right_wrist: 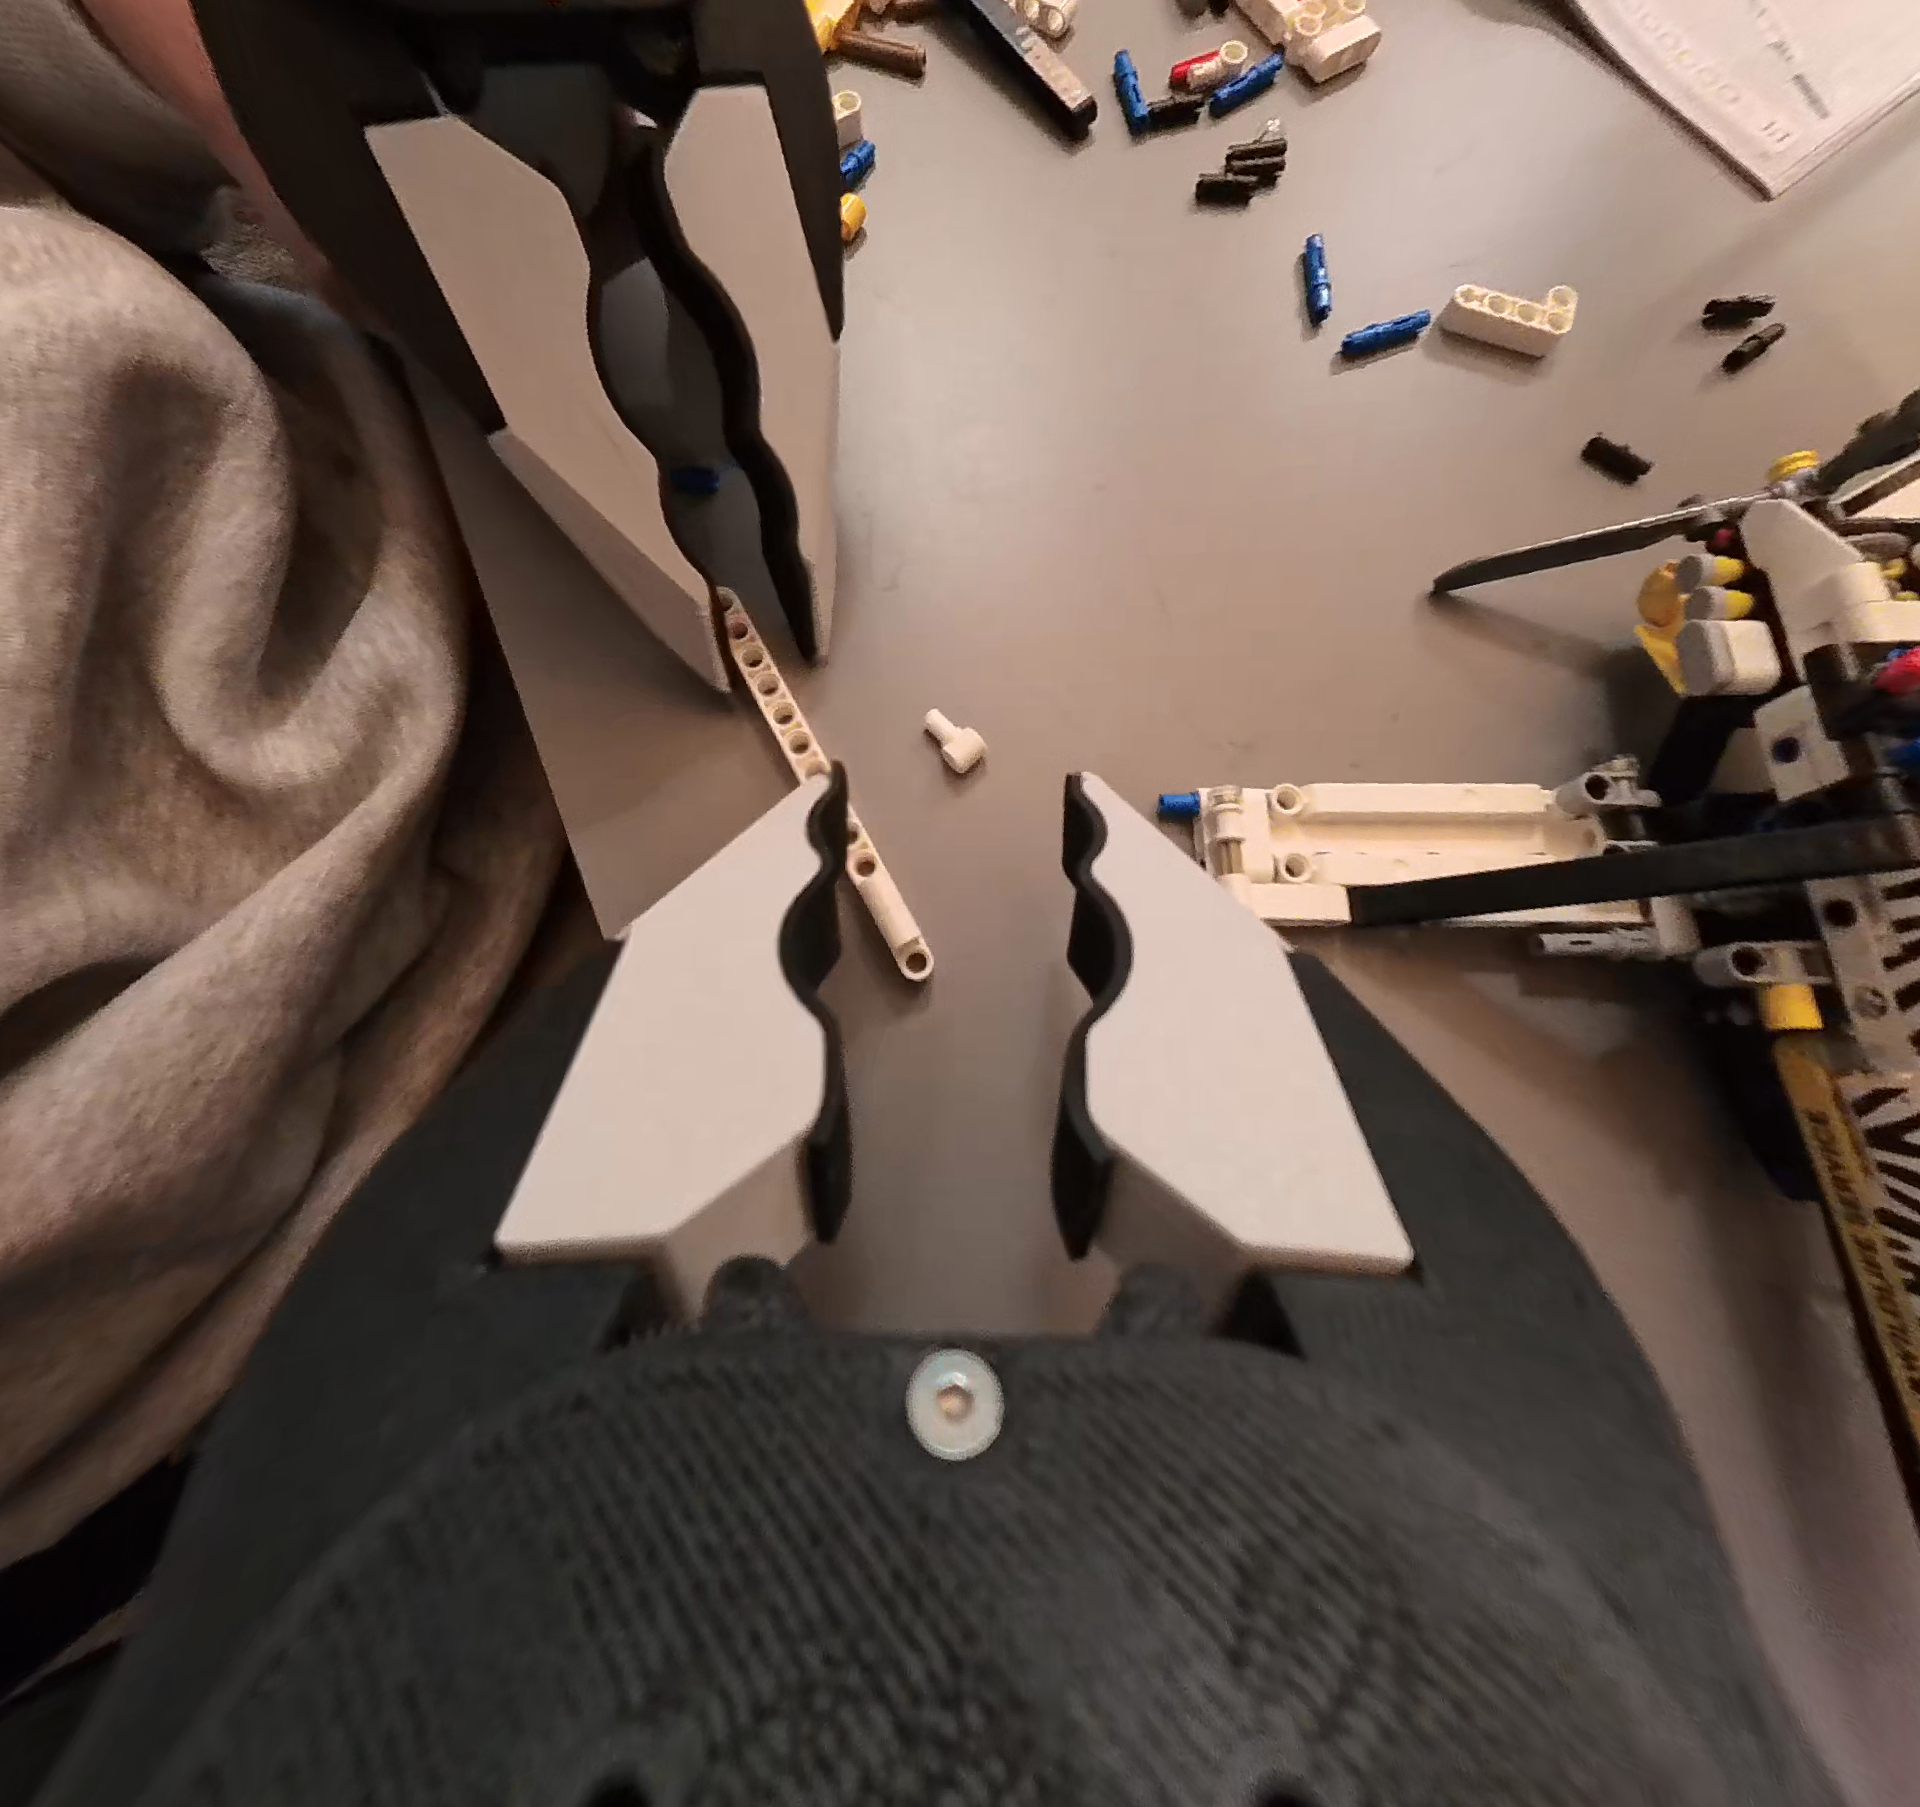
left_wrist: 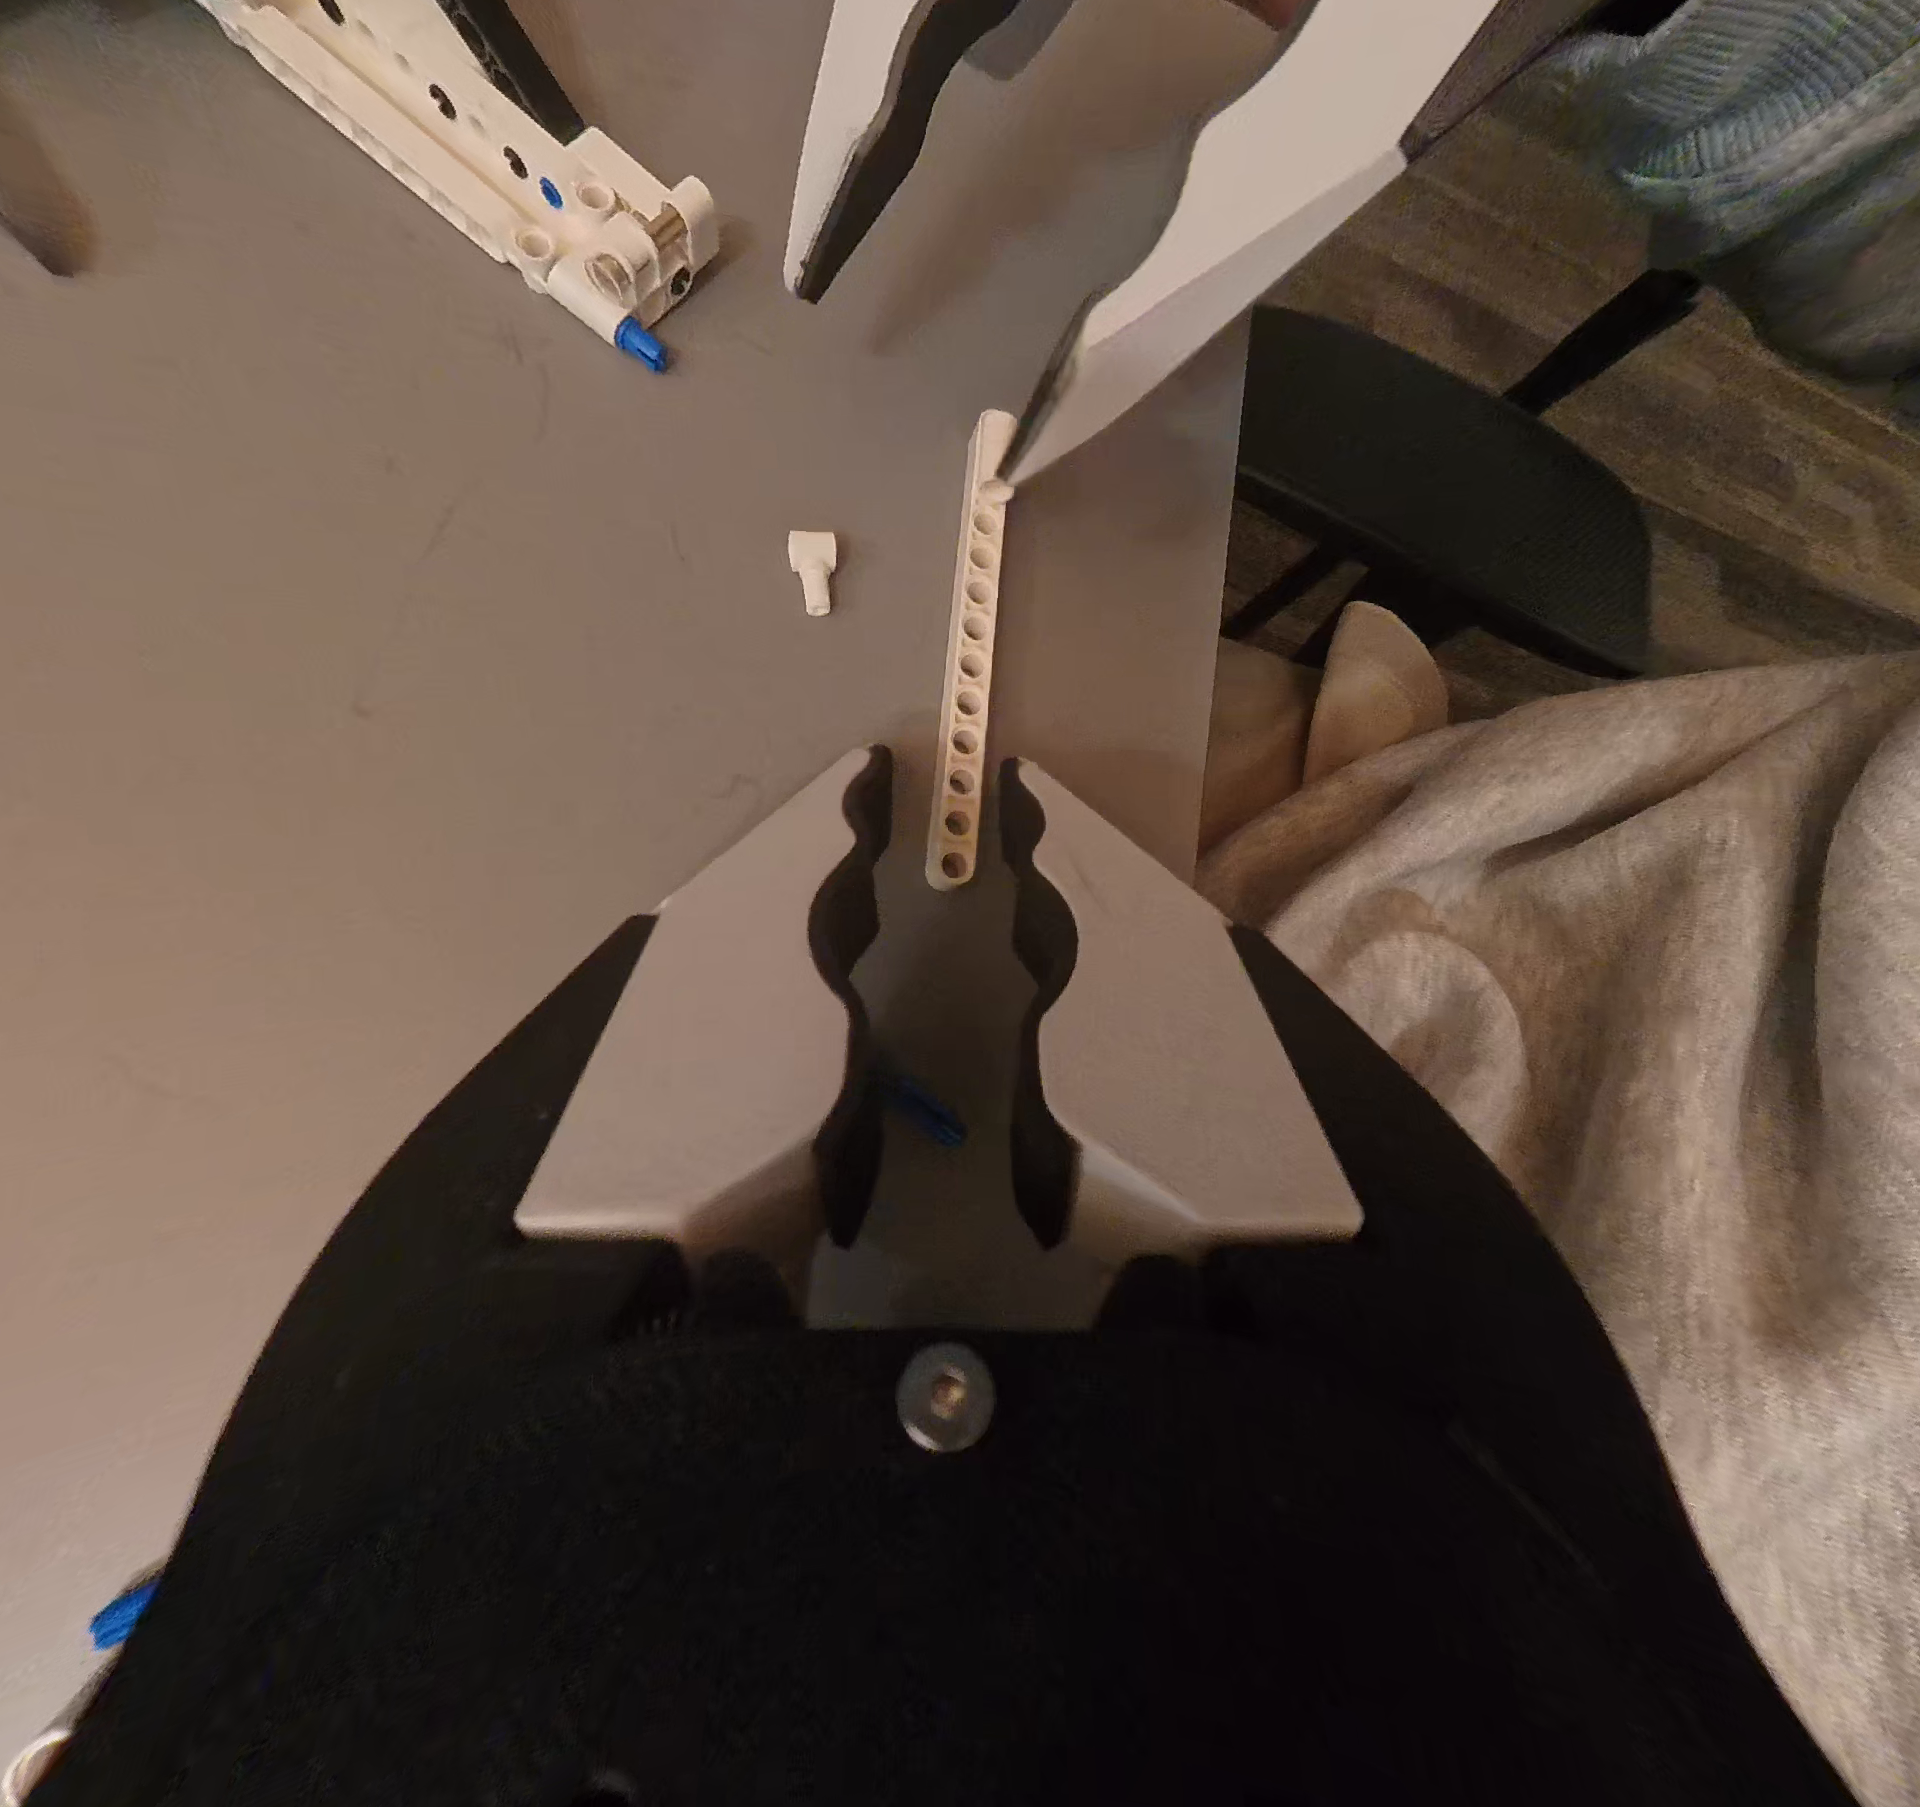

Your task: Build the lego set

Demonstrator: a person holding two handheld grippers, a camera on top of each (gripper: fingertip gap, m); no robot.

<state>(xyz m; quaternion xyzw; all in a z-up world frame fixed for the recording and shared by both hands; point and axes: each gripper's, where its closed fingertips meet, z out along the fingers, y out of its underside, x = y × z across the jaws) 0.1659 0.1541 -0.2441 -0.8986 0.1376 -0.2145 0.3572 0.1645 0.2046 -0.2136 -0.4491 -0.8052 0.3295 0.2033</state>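
Two grippers are seen in the left wrist view. The left gripper point(left_wrist: 945, 770) is held low over the grey table point(left_wrist: 416, 718), its jaws parted narrowly around the near end of one long white beam point(left_wrist: 971, 656), which lies flat near the table edge. No squeeze on the beam is seen. One blue pin point(left_wrist: 925, 1113) lies on the table between the fingers, farther back. The right gripper point(left_wrist: 904, 375) is met at the beam's far end, one fingertip point(left_wrist: 1039, 427) touching it. One small white connector point(left_wrist: 812, 571) lies just beside the beam, and one white sub-assembly point(left_wrist: 520, 188) is seen well apart.

In the right wrist view, the right gripper point(right_wrist: 951, 791) is shown wide open and empty, the beam point(right_wrist: 821, 791) running under its left finger point(right_wrist: 748, 978). The left gripper point(right_wrist: 769, 656) straddles the other end. One connector point(right_wrist: 956, 741), one partly built model point(right_wrist: 1818, 718), one instruction booklet point(right_wrist: 1714, 22) and about six loose blue pins point(right_wrist: 1317, 277) are counted.

A slip is judged likely: with the beam flat and close to the edge, an uneven pinch could tip it off the table or knock the connector away.
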